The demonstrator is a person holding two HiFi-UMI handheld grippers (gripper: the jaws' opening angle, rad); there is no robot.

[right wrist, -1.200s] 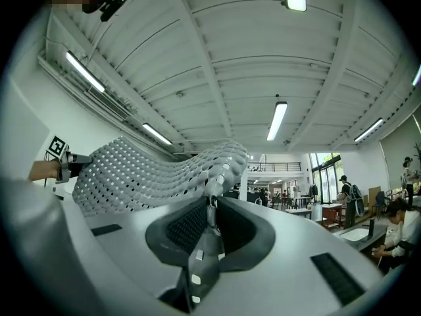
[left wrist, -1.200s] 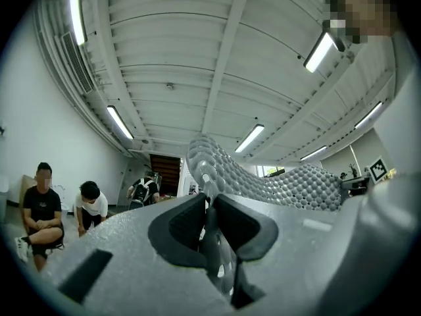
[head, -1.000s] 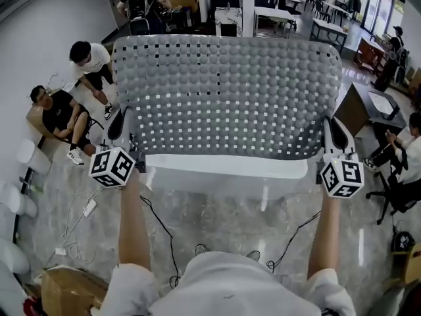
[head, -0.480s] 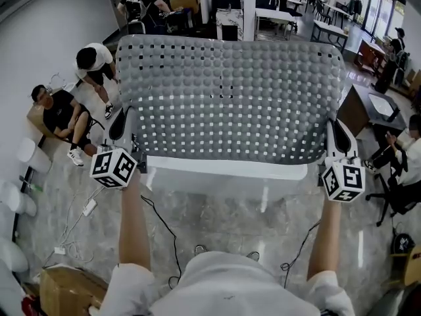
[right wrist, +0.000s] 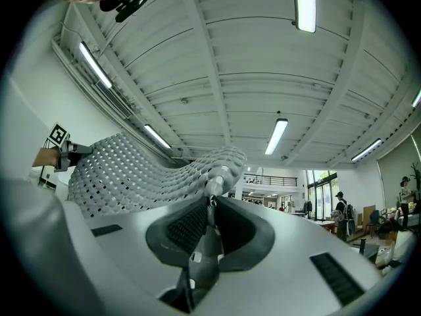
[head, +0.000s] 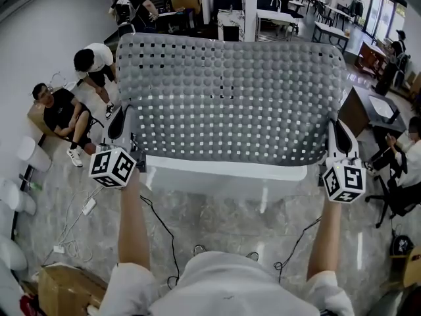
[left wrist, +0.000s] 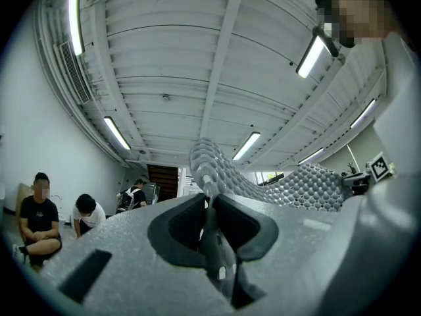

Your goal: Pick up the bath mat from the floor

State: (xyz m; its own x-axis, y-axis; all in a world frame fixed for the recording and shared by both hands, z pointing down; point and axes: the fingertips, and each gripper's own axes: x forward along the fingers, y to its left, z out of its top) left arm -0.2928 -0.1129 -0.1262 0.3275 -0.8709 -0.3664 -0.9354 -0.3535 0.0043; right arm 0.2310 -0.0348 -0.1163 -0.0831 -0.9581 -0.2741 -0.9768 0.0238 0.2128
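A: Change since 1 second ago?
B: Negligible. Bath mat (head: 230, 97) remains spread across frame centre, clear of the floor (head: 223, 222).
A: Grippers?
B: 2 clamped on it: left gripper (head: 117, 124) lower-left edge, right gripper (head: 339, 135) lower-right edge.

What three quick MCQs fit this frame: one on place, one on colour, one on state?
1. Where is the bath mat?
A flat on the floor
B held up, stretched between the left gripper and the right gripper
C draped over a chair

2. What colour is the mat?
A grey
B red
C blue

3. The right gripper is:
A open and empty
B shut on a cable
C shut on the mat's edge

Answers:
1 B: the head view shows it raised, one gripper at each lower corner.
2 A: its perforated, bumpy surface is grey throughout.
3 C: the right gripper view shows the jaws pinched on the mat's edge.
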